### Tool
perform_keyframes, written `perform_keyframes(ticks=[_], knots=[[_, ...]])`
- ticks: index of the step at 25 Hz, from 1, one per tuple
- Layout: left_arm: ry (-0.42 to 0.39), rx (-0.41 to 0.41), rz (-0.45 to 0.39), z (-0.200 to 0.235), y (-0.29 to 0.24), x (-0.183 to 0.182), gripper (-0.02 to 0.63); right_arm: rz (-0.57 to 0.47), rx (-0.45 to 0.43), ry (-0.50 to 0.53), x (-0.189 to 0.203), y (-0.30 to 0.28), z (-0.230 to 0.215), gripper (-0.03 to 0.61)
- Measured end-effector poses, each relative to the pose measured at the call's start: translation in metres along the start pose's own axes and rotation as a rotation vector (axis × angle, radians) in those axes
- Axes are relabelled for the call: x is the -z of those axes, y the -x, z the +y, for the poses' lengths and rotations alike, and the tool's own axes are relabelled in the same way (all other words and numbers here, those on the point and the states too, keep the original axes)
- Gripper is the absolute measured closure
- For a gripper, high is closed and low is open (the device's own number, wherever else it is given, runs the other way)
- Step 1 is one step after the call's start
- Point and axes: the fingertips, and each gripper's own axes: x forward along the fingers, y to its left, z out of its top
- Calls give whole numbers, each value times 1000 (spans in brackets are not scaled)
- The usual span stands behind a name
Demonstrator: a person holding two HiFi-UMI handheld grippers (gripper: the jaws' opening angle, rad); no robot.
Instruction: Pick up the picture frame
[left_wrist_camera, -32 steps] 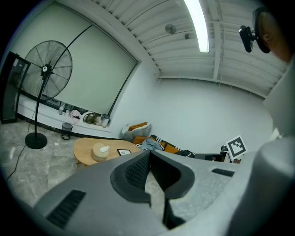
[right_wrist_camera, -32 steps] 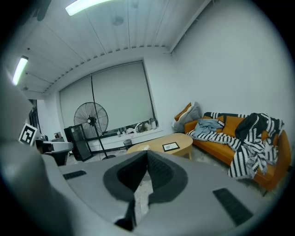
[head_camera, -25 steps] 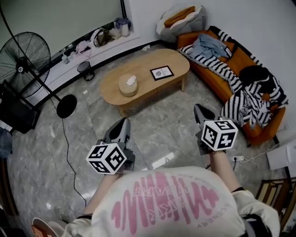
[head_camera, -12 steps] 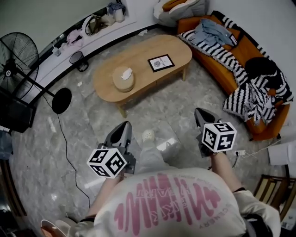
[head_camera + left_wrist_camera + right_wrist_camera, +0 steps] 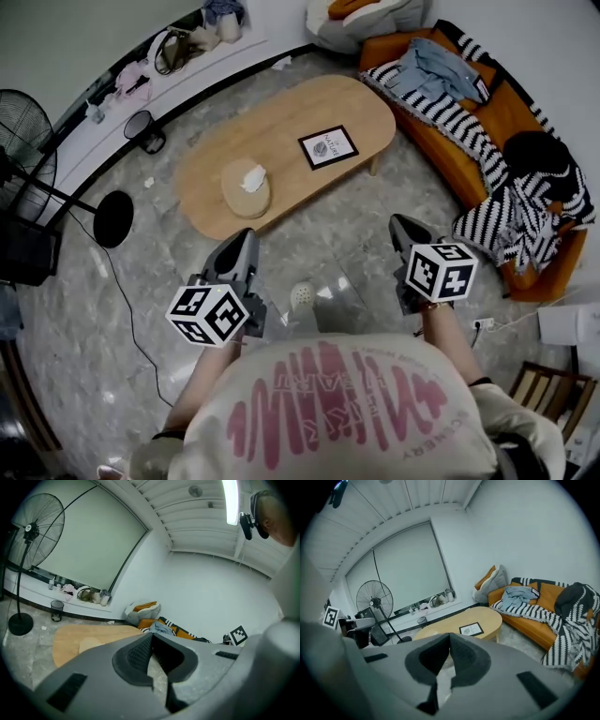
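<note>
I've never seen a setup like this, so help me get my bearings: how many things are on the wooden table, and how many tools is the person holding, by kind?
picture frame: 1
round tissue box: 1
hand-held gripper: 2, the left hand-held gripper and the right hand-held gripper, both shut
total: 4

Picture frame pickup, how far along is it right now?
Nothing looks done yet: the picture frame lies flat on the wooden table, untouched. In hand: nothing; the left gripper and right gripper are both shut and empty, short of the table. Remaining: reach the picture frame, open, grip, lift.
</note>
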Motion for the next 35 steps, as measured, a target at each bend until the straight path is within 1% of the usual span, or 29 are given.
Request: perform_keyframes(ticks=[4,7,10,14,16,20,25,27,30,33,35], knots=[[-25,18,-31,24,-40,-53,611,-35,-1,-19,-48,-42,3,574],[-27,36,-58,43,-64,-86,611,-75,-9,-18,-84,-69,10,574],[-39,57,-79,56,-85,-108,611,-114,-19,-5,-111,-90,16,574],[-56,94,-90,61,-110,-128,611,-143,-4,-6,-130,-108,12,574],[-55,102,-83,65,-122,-130,611,-137,-5,-27,-131,-116,9,574],[-22,102,-43,74,-143,-117,611,-103,-51,-137,-123,-134,5,574],[28,78,11,93,-183,-99,611,-52,-42,-211,-124,-178,-30,572],[47,51,23,104,-203,-98,611,-28,-48,-219,-129,-201,-46,574],[80,-10,30,120,-234,-101,611,32,-69,-200,-141,-236,-67,574],[106,-47,10,129,-269,-113,611,70,-102,-189,-162,-273,-89,572],[143,-75,-13,136,-290,-121,611,92,-139,-197,-179,-298,-101,574]])
